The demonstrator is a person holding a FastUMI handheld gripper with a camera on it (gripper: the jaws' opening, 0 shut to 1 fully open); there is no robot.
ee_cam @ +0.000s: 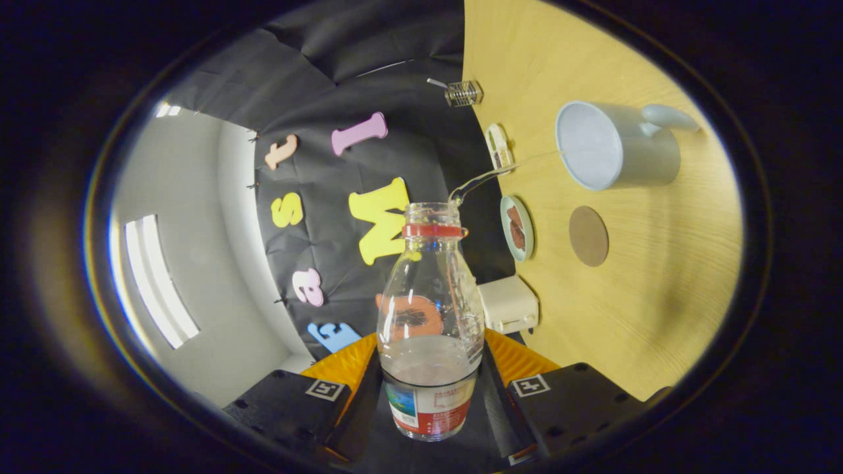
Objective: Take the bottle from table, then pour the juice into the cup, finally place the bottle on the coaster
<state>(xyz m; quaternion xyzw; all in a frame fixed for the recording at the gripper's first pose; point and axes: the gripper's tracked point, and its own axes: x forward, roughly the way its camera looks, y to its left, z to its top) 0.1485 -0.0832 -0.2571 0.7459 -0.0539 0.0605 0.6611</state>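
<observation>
1. The bottle [429,316] is clear plastic with a red neck ring and a printed label near its base. Its cap is off, the mouth open, and a little clear liquid lies inside it near the label.
2. A thin stream of liquid arcs from the bottle's mouth toward the cup [609,146], a pale mug with a handle, standing on the wooden table [632,316]. What has gathered in the cup cannot be told.
3. The gripper [429,388] holds the bottle between its two fingers [290,398], one pressing each side of the lower body at the label.
4. The gripper is rolled onto its side, so the tabletop stands like a wall beside the bottle, and the bottle's mouth points toward the cup, well apart from it.
5. The round brown coaster [588,236] lies bare on the table just beside the cup.
6. Near the table's far edge stand a small plate [516,228] with something brown on it, a white box [508,304], a flat light item [498,146] and a small wire holder [463,93].
</observation>
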